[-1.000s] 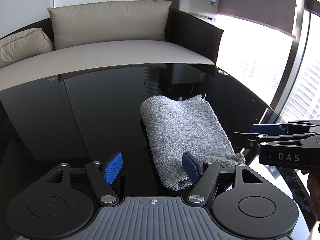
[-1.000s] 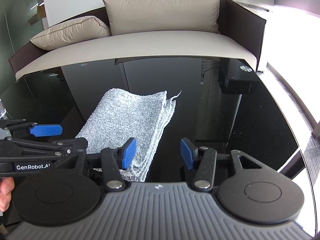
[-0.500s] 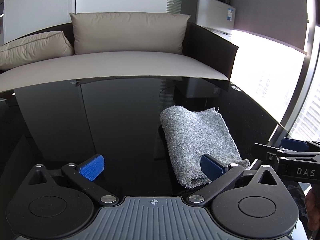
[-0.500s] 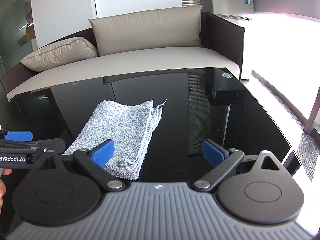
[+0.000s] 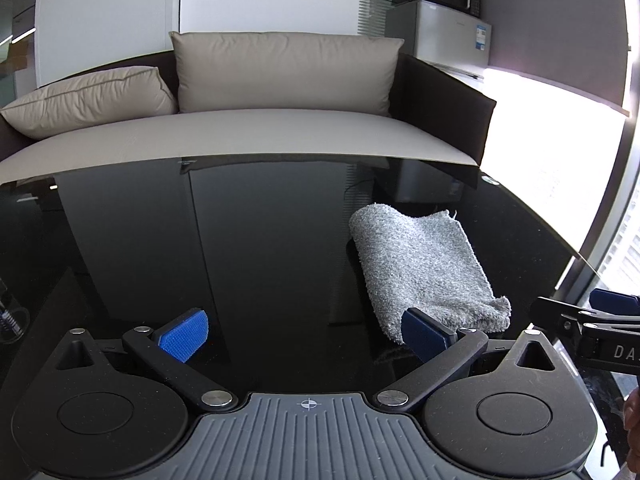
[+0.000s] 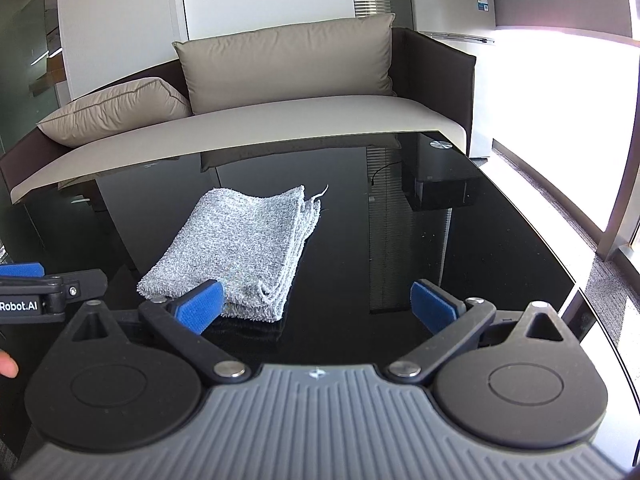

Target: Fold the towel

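A grey terry towel lies folded into a thick rectangle on the black glass table. In the left wrist view it sits ahead and to the right, its near edge behind the right pad. My left gripper is open, with nothing between its blue pads. In the right wrist view the towel lies ahead to the left, layered edges facing right. My right gripper is open too, nothing held; its left pad overlaps the towel's near corner in view. Each gripper shows at the edge of the other's view.
A beige sofa with two cushions runs along the table's far edge. A small fridge with a microwave stands back right by bright windows. A black box shows beneath the glass. A fingertip shows at left.
Both grippers have opened wide and drawn back and up from the towel, which has stayed folded on the table.
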